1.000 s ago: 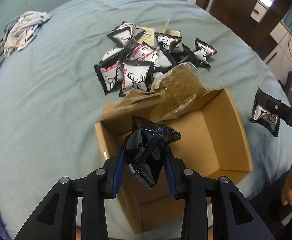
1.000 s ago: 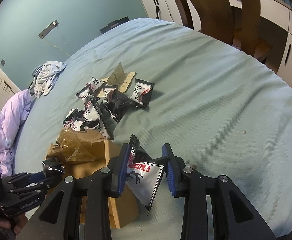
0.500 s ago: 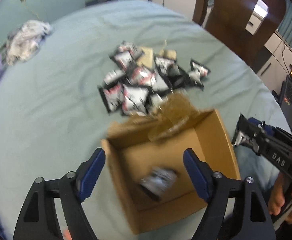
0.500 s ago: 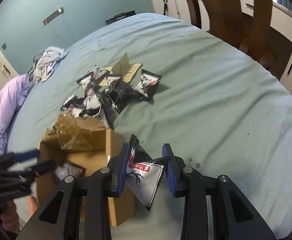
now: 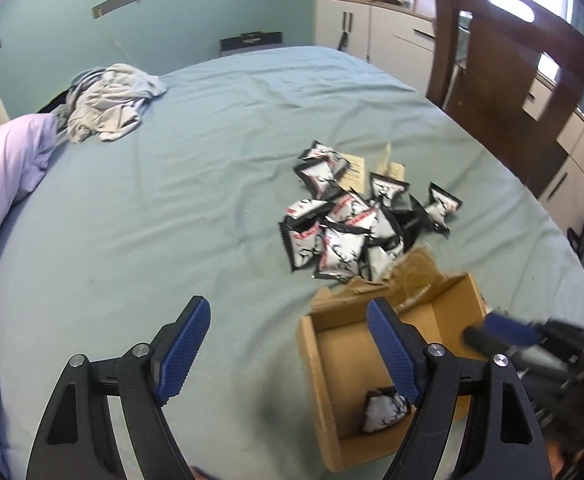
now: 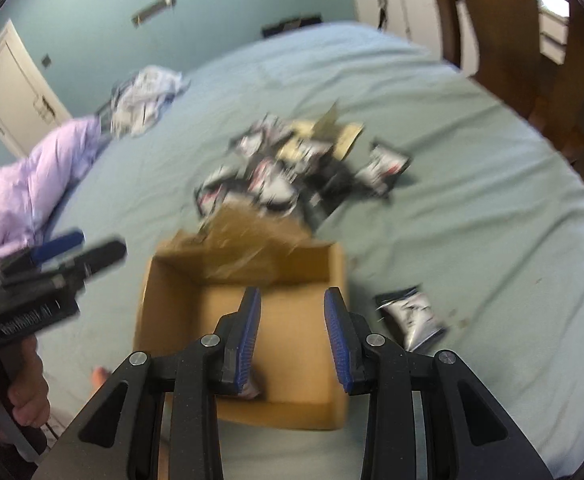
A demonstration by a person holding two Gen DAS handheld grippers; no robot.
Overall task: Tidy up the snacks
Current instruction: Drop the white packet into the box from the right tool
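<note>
- Snack pile sat on the bed, right of centre and well clear of every edge. About a dozen black-and-white foil packets were overlapping there.
- Cardboard box stood open toward the bed's near right edge, just in front of the pile. A crumpled brown flap hung over its far rim.
- Left gripper hovered over bare sheet beside the box's left wall. Its jaws had just been opening and stood wide, with nothing between them.
- Right gripper hung over the box mouth. Its jaws were narrowly apart and only the box floor showed in the gap, so no packet was gripped.
- One packet lay in the box's near corner.
- Stray packet was outside the box, just beside its right wall. Blur hid whether it was resting on the sheet.
- Handling, my read:
  - The packets looked light, soft and air-puffed.
  - The glossy film was probably slippery, and the contents perhaps crushable.
  - A flat crimped end seam, or a light pinch across the narrow belly, would be the best hold.
  - Taking an edge packet first would avoid dragging its neighbours.
</note>
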